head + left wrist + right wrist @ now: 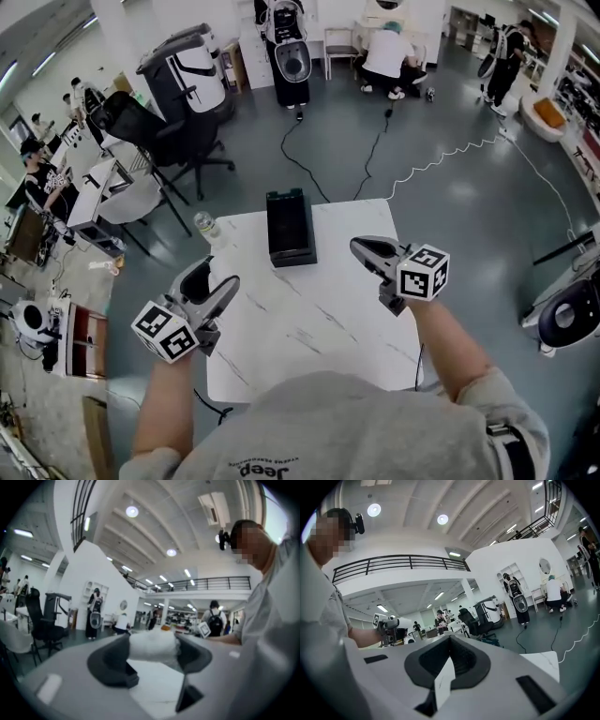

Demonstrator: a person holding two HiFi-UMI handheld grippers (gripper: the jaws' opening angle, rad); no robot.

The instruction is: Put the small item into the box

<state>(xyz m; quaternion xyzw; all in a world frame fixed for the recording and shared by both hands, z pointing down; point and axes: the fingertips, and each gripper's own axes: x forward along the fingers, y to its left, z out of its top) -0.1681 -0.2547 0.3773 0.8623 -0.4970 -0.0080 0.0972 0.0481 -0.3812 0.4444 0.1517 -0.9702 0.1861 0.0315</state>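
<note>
The small item [151, 648], a soft white wad, sits clamped between the two dark jaws of the left tongs [153, 642]. The jaws stand wide apart, and the wad fills the gap and presses against both. In the head view these left tongs [218, 279] hang over the near-left part of the white bench [309, 323], short of the box [289, 228] and to its left, with their tips aimed toward it; the item itself is hard to pick out there.

The box is black, open-topped and rectangular, and it stands upright at the far edge of the bench.

The right tongs [450, 639] have their jaws drawn together with nothing between them. In the head view the right tongs [361, 247] hover just right of the box's near corner, apart from it.

A clear bottle [205, 226] stands left of the box, at the bench's corner.
</note>
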